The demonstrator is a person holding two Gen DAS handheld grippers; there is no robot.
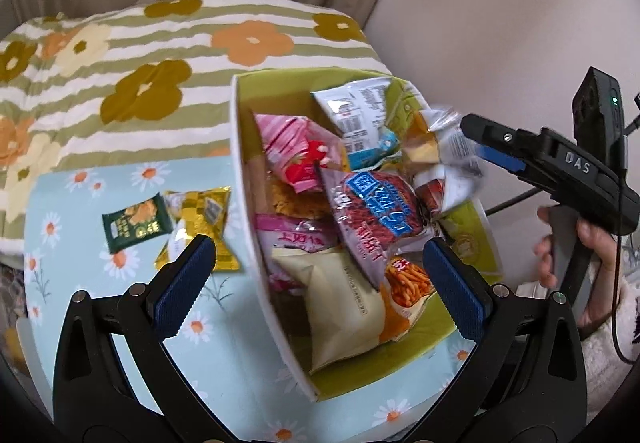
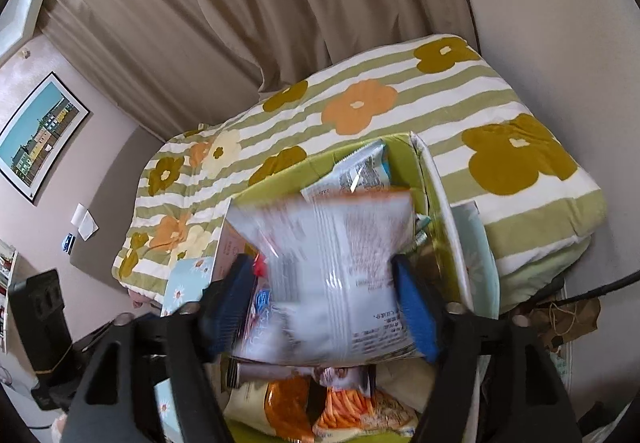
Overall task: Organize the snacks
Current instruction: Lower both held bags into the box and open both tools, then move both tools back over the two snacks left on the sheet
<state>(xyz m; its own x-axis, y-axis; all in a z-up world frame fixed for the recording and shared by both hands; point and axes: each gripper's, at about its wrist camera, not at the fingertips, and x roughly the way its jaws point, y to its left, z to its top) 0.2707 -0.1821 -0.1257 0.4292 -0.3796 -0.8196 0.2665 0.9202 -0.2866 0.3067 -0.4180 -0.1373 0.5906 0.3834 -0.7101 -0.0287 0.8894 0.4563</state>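
Both claws are wide open over the box (image 1: 256, 203) full of snacks.

Right claw (image 2: 326, 307) has a blurry white bag (image 2: 332, 267) between its pads, but the bag looks let go and falling into the box. Left claw (image 1: 320, 287) holds nothing. Next job, it seems: grab the gold packet (image 1: 200, 227) or small green packet (image 1: 136, 223) lying on the blue daisy cloth (image 1: 80, 283). Blur hides the white bag's writing, and the heap covers the box's bottom.

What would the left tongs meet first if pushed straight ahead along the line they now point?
Probably the near white wall of the snack box, or the cream packet just inside it. The left tongs stand open and empty; depth is hard to judge.
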